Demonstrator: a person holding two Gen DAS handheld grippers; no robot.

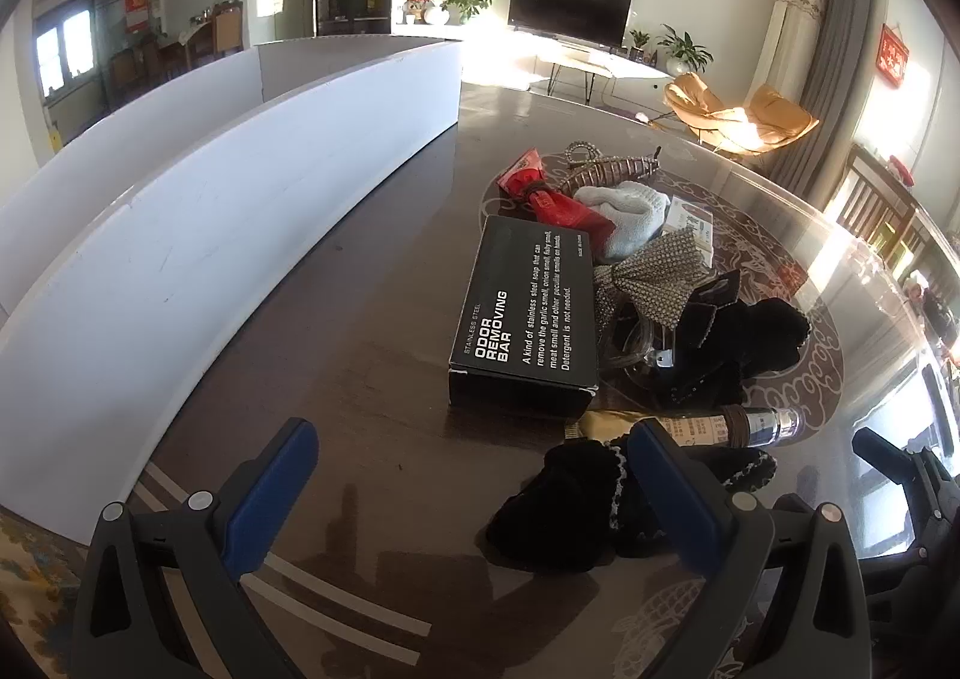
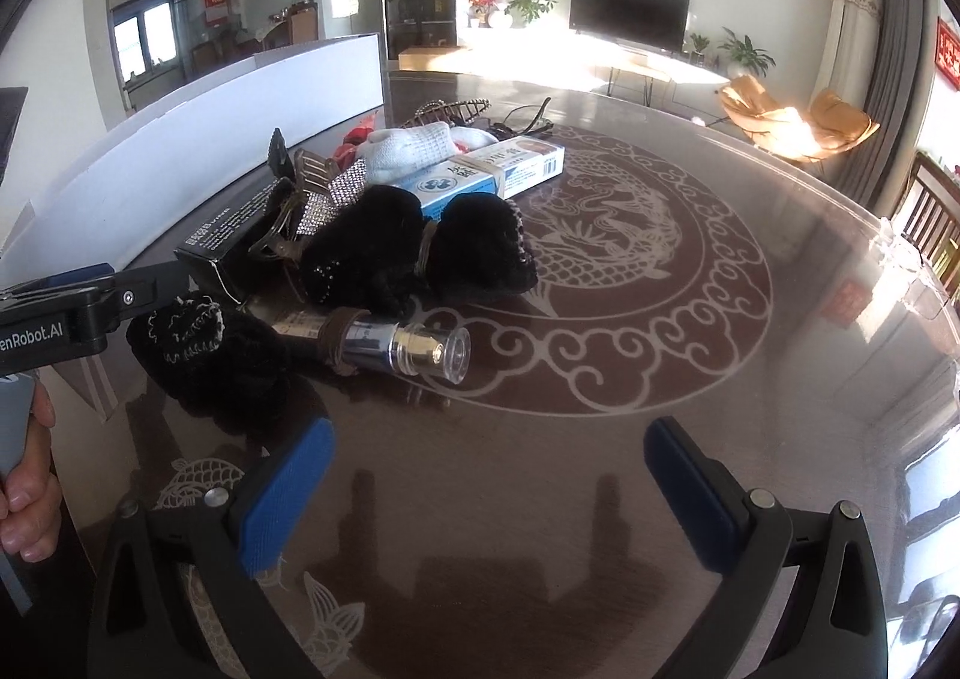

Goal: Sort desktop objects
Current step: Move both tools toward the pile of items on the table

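A pile of small objects lies on the dark round table. A black "Odor Removing Bar" box (image 1: 522, 313) lies in front of my open left gripper (image 1: 474, 469). A black velvet scrunchie (image 1: 570, 493) sits by its right finger. A spray bottle (image 2: 396, 346) lies on its side, ahead and left of my open, empty right gripper (image 2: 489, 457). Behind it are a black velvet bow (image 2: 414, 253), a rhinestone clip (image 2: 327, 196), a white sock (image 2: 414, 145) and a blue-white medicine box (image 2: 492, 169). A red packet (image 1: 552, 199) lies further back.
A white open box (image 1: 210, 199) with a divider stands along the left of the table. The left gripper's body (image 2: 72, 307) shows at the left edge of the right wrist view. The table's glass rim (image 2: 888, 241) curves at right, with chairs beyond.
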